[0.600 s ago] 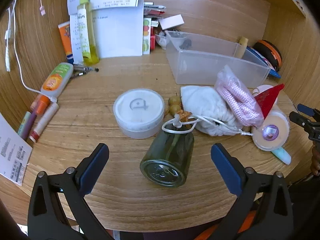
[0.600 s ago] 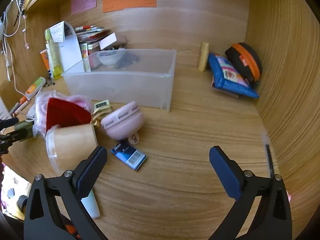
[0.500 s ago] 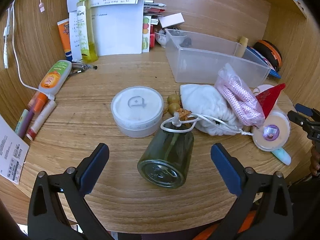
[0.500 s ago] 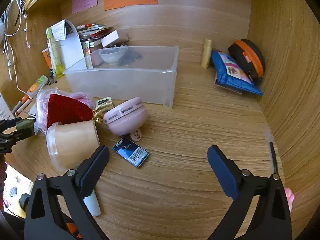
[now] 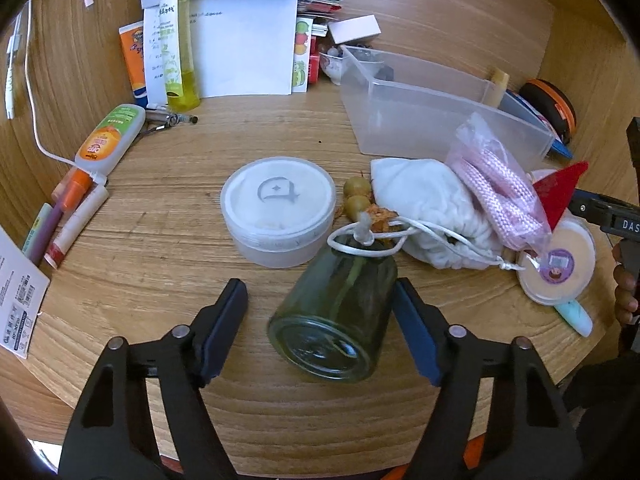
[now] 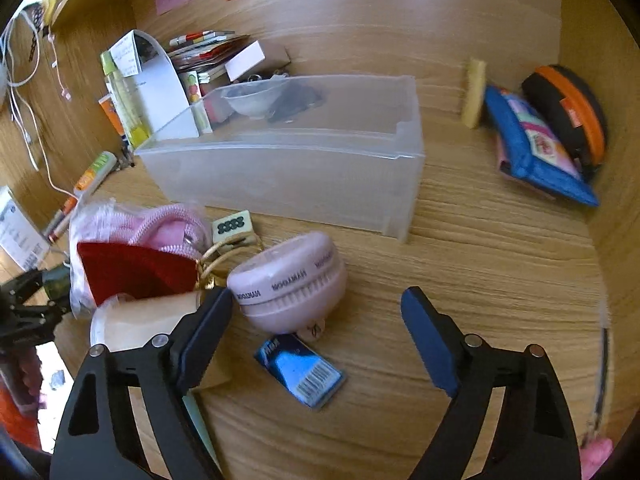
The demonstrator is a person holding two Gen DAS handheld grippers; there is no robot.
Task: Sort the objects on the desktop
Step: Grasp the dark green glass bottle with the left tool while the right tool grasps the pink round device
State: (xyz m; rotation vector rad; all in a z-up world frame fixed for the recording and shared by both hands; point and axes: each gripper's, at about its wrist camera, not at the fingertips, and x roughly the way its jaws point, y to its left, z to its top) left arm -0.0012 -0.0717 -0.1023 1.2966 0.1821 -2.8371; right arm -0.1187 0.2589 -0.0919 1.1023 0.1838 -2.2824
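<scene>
A dark green glass jar [image 5: 336,320] lies on its side on the wooden desk, its base toward me. My left gripper [image 5: 318,296] straddles it with the jaws open. The right pad sits at the jar's side and the left pad stands off it. A white pouch's cord [image 5: 360,240] loops over the jar's far end. My right gripper [image 6: 318,304] is open over the desk, just in front of a pink round case [image 6: 288,284]. Its left finger is beside the case. A blue barcoded pack [image 6: 300,372] lies under it.
A clear plastic bin [image 6: 288,160] stands behind the clutter. A white round tub [image 5: 278,204], white pouch [image 5: 428,204], pink cord bag [image 5: 496,184] and red triangle [image 5: 560,188] crowd the jar. Tubes and pens [image 5: 80,184] line the left edge. Pouches [image 6: 536,148] lean at the back right.
My left gripper has moved forward around the jar and its jaws have narrowed. My right gripper has come closer to the pink case, with its jaws a little narrower.
</scene>
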